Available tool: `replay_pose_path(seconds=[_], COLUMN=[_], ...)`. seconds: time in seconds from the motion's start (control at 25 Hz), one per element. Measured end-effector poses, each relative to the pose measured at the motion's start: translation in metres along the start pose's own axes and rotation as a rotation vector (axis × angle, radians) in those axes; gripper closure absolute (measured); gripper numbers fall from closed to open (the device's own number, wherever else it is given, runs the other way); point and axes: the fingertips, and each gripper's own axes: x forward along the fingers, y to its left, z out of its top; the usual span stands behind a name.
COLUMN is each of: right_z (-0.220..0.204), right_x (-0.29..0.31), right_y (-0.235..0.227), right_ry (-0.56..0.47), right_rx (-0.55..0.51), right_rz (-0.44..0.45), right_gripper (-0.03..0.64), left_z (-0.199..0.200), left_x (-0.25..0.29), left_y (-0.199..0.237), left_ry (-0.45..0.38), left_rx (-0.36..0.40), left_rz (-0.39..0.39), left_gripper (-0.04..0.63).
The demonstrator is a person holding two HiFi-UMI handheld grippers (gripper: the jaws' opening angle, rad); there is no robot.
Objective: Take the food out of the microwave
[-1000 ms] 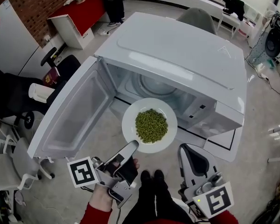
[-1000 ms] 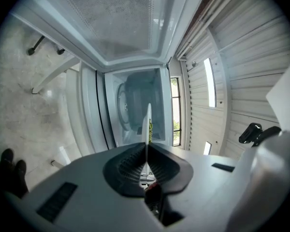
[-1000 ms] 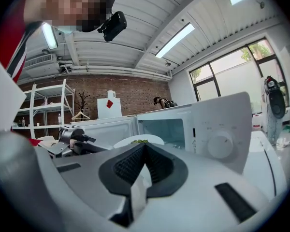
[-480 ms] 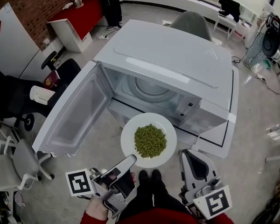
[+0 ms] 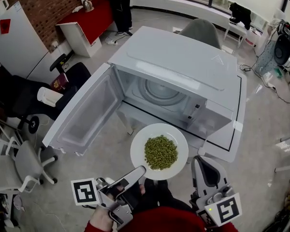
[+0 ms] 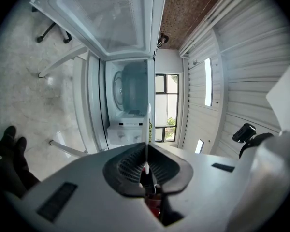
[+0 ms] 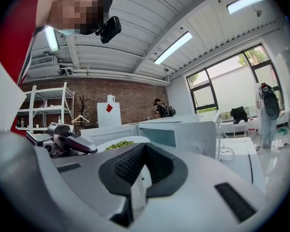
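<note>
White plate point(image 5: 175, 133) of green peas point(image 5: 160, 152) out of the open microwave point(image 5: 183, 62), near its front, pinched at near rim by left gripper point(image 5: 140, 170); right gripper point(image 5: 203, 160) pressed together, empty, just right

The right gripper point(image 7: 143, 150) was seen along its two grey jaws, which were closed together, and nothing was held between the dark ribbed pads. Just beyond them a white plate point(image 7: 137, 140) with green peas point(image 7: 117, 144) was seen. The left gripper point(image 7: 89, 149) was pointed at its rim from the left, but whether the rim was gripped could not be told. Behind the plate the white microwave point(image 7: 183, 134) was seen, with its door point(image 7: 108, 131) open. A red sleeve point(image 7: 19, 33) was seen at the upper left. Farther back, a brick wall point(image 7: 130, 103), a white cabinet point(image 7: 108, 114) with a red mark, a metal shelf point(image 7: 41, 105) and a standing person point(image 7: 160, 108) were visible. Large windows point(image 7: 222, 83) were set in the right wall.
</note>
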Motion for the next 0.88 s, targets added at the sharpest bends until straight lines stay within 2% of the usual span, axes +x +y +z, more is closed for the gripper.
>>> replay_pose_path(seconds=[0.2,0.88], right_z=[0.009,0.001], right_x=[-0.003,0.000], right_y=[0.006,0.015], right_ry=[-0.053,-0.026], right_rx=[-0.044,-0.064], right_rz=[0.012,0.021], right_gripper=[0.603,0.603], left_z=[-0.003,0.001], left_x=[-0.009,-0.016], left_y=[-0.003,0.000], left_ry=[-0.009,-0.033], left_rx=[0.017,0.001], left_rz=[-0.001,-0.005], left_gripper=[0.572,0.572])
